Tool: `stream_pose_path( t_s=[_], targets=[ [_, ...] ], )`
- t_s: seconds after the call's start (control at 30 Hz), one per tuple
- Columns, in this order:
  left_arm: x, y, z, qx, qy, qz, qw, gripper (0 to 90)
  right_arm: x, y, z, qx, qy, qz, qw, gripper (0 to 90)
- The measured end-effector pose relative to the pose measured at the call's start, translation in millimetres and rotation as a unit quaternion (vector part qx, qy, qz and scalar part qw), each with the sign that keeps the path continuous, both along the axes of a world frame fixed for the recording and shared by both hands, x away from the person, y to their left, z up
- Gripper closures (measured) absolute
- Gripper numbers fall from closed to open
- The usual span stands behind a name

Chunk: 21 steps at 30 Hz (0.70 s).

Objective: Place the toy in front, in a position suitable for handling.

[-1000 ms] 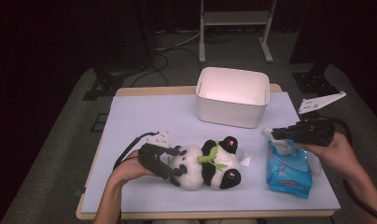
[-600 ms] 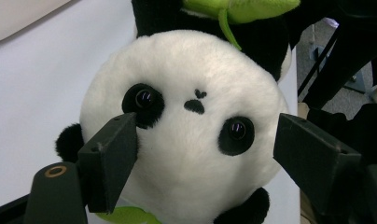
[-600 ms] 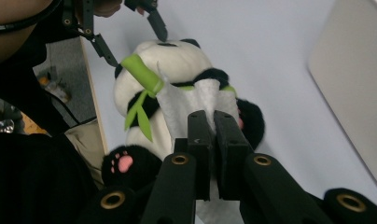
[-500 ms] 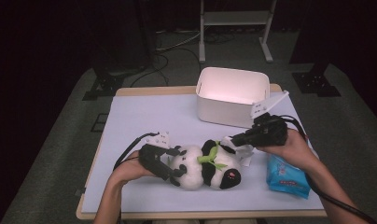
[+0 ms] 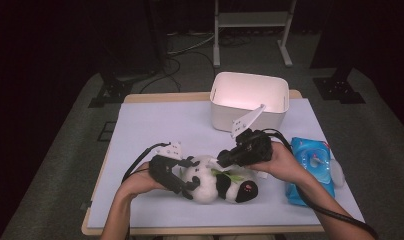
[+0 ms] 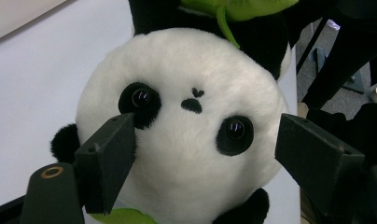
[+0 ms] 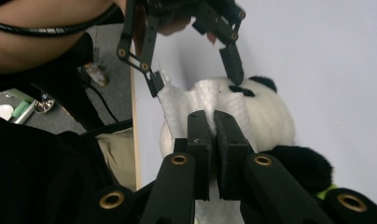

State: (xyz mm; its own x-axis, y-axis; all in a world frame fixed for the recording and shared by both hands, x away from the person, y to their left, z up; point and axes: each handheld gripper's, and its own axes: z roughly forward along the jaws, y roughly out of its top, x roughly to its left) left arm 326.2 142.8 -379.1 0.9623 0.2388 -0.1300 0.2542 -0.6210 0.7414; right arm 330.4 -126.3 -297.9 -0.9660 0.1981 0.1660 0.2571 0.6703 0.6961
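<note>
**Panda plush held at the head while a wet wipe comes to it**

The panda plush [image 5: 217, 181] lies on its side near the front edge of the desk [image 5: 155, 125], left of the blue wet-wipe pack [image 5: 312, 170]. It looks light and soft, likely to squash and roll under pressure, so the round head is the best hold. The left tongs [image 5: 186, 186] straddle that head, jaws wide, lightly against the fur. The right tongs [image 7: 213, 140] are clenched on a limp white wipe [image 7: 186, 100], which drapes over the plush; pinching it near an edge suits. A white bin [image 5: 250, 100] stands at the far side. No writing on the pack is legible.
</note>
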Motion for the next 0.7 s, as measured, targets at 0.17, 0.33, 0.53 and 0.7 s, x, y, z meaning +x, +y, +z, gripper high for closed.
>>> stream_pose_path(
  t_s=[0.17,0.33,0.53,0.7],
  targets=[
    [-0.1,-0.2,-0.7,-0.002,0.002,0.001,1.0000,19.6,-0.5,-0.7,-14.2,-0.032,0.001,-0.007,0.9995,77.9],
    [0.1,-0.6,-1.2,-0.002,0.002,0.003,1.0000,19.4,-3.1,-8.1,-14.6,-0.046,-0.012,-0.019,0.9987,64.0],
    [-0.1,-0.2,-2.0,-0.004,0.002,0.003,1.0000,19.4,-7.4,-16.7,-18.3,-0.067,-0.016,-0.040,0.9969,51.9],
    [-0.1,0.1,-2.2,-0.005,0.002,0.004,1.0000,19.3,-11.0,-23.9,-27.4,-0.089,-0.016,-0.052,0.9946,49.2]
  ],
)
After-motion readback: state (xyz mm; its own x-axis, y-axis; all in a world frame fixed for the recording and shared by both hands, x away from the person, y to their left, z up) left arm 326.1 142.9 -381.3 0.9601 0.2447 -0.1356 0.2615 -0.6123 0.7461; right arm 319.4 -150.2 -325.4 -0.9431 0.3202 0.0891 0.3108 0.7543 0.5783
